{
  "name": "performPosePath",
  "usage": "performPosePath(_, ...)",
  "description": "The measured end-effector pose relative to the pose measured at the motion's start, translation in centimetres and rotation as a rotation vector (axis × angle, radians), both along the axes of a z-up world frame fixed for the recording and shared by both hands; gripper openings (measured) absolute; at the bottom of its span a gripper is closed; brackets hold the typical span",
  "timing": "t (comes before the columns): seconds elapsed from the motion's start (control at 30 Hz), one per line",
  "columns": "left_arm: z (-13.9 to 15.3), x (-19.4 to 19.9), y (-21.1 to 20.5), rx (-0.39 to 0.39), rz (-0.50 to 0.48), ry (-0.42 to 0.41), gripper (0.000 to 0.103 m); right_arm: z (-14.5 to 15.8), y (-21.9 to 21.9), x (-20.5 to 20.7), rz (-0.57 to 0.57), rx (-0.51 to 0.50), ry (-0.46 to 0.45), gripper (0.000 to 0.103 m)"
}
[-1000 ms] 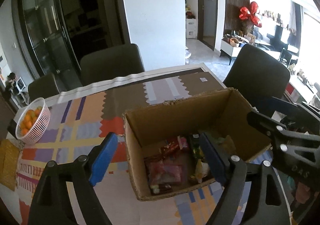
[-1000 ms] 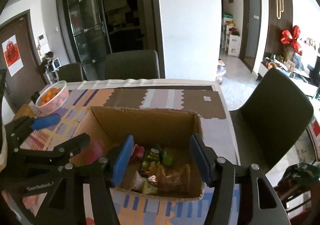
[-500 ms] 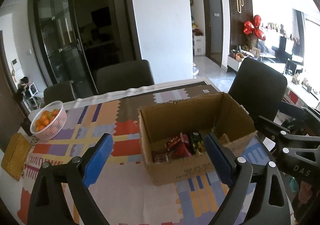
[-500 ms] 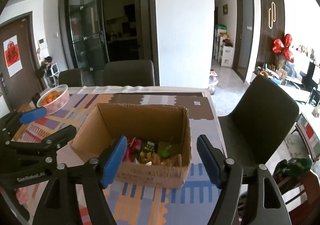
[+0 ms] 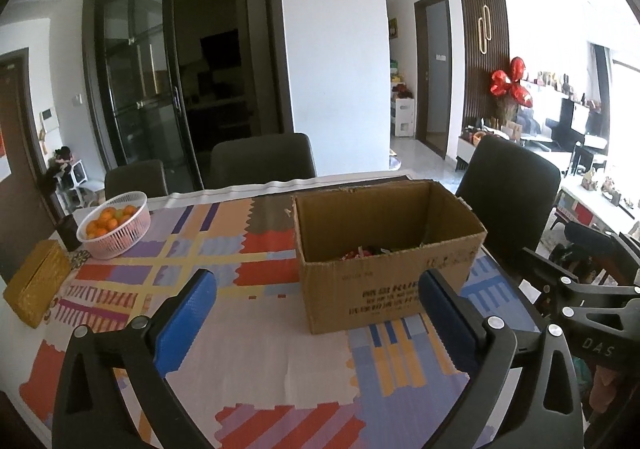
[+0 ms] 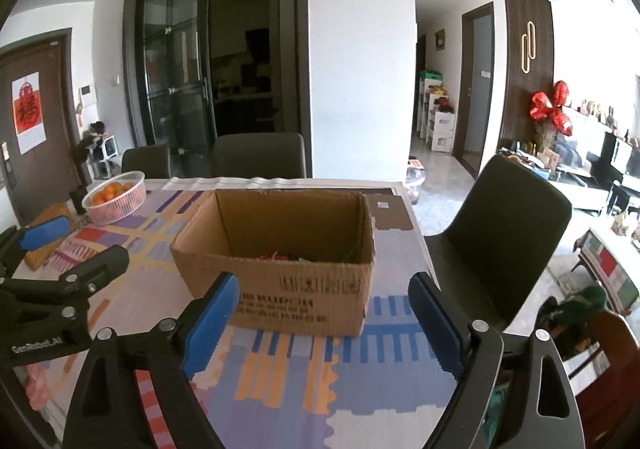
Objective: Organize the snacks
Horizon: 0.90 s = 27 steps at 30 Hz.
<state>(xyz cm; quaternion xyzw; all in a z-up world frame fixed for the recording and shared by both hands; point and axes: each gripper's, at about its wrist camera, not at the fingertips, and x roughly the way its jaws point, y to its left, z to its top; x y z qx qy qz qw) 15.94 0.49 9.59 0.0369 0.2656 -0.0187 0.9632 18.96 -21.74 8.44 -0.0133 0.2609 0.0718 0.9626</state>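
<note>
Step judged: between placements, or task near end; snacks [image 5: 362, 252] lodged low in cardboard box [image 5: 384, 261], which stands on patterned table [image 5: 256, 353]. Left gripper [image 5: 316, 309] spread wide, nothing held. Right gripper [image 6: 320, 309] likewise spread, empty. No loose snack noted on cloth; box contents barely visible over rim, count not determinable. Next move would call for locating any remaining snack. Versus one second prior: both grippers drawn back and up from box.

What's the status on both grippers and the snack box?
Left gripper open, empty. Right gripper open, empty. Cardboard box upright on table, snacks inside. Nothing between grippers and box.
</note>
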Motion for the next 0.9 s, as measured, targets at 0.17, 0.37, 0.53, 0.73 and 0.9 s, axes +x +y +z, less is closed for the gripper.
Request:
performPosePath(0.17, -0.4, -1.8, 0.2, -0.008, -0.003, -0.003, 0.103, -0.4, 0.0, -2.0, 0.004, 0.003, -0.005, 0.088)
performPosePath(0.37, -0.5, -3.5, 0.3, -0.006, 0.008, -0.011, 0.103, -0.5, -0.3, -3.7, -0.005, 0.004, -0.009, 0.088)
performPosePath(0.53, -0.7, -4.7, 0.2, 0.001, 0.01, -0.018, 0.103, -0.4, -0.5, -4.8, -0.012, 0.001, -0.012, 0.088)
performPosePath(0.73, -0.4, -5.5, 0.3, 0.004, 0.019, -0.039, 0.103, -0.2, -0.6, -5.5, -0.016, -0.002, -0.019, 0.088)
performPosePath(0.9, 0.0, -6.1, 0.4, 0.002, 0.021, -0.057, 0.103, 0.2, -0.5, -6.1, -0.013, -0.008, -0.032, 0.088)
